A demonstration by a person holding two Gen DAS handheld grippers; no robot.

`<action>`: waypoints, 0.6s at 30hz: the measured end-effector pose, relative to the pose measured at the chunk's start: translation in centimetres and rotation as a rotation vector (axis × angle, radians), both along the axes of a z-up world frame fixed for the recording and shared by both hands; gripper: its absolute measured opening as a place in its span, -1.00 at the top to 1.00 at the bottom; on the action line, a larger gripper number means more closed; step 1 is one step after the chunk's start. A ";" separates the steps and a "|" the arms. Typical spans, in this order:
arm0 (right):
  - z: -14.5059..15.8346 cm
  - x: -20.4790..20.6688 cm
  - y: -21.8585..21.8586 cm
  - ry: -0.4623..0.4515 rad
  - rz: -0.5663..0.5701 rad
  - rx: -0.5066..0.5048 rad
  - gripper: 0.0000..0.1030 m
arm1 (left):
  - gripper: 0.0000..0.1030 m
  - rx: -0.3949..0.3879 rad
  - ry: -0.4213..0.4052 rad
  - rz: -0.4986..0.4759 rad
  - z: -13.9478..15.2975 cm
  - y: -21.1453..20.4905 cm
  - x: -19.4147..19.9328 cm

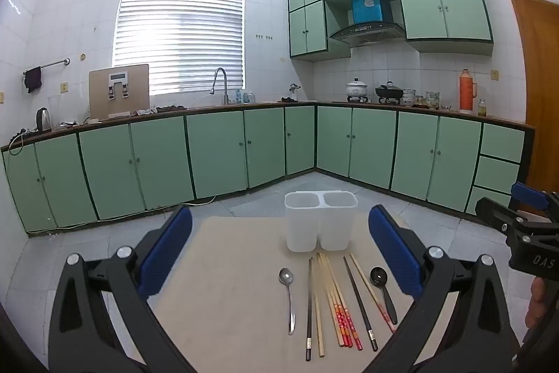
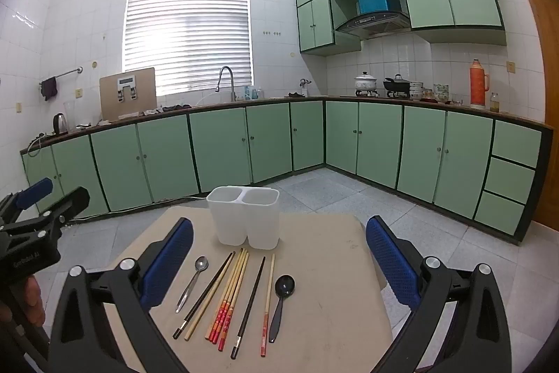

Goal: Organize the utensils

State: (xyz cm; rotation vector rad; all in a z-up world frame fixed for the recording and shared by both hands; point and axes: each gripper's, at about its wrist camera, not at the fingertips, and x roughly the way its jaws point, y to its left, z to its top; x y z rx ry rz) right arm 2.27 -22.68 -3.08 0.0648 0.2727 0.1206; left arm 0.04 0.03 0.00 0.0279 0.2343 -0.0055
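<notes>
A white two-compartment holder [image 1: 320,221] [image 2: 243,217] stands upright at the far side of a beige table [image 1: 227,285] [image 2: 332,285]. In front of it lie a steel spoon [image 1: 289,299] [image 2: 193,282], several chopsticks [image 1: 335,299] [image 2: 229,296], some black and some bamboo with red ends, and a black spoon [image 1: 383,289] [image 2: 280,303]. My left gripper [image 1: 279,250] hovers open above the near table, nothing between its blue pads. My right gripper [image 2: 279,261] is open too, over the utensils and touching none.
Green base cabinets [image 1: 216,152] [image 2: 223,149] run along two walls behind the table, with tiled floor between. A sink tap [image 1: 222,84], pots [image 2: 365,83] and an orange flask [image 2: 478,86] stand on the counter. A wooden door [image 1: 539,86] is at right.
</notes>
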 end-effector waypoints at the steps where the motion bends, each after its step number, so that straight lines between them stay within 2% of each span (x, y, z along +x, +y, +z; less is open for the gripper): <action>1: 0.0 0.0 0.0 -0.001 0.001 0.000 -0.88 | -0.90 -0.002 0.000 -0.001 0.0 0.0 0.0; 18: 0.1 0.0 -0.1 -0.001 0.001 0.001 -0.88 | -0.90 0.018 -0.006 0.002 -0.6 0.4 0.2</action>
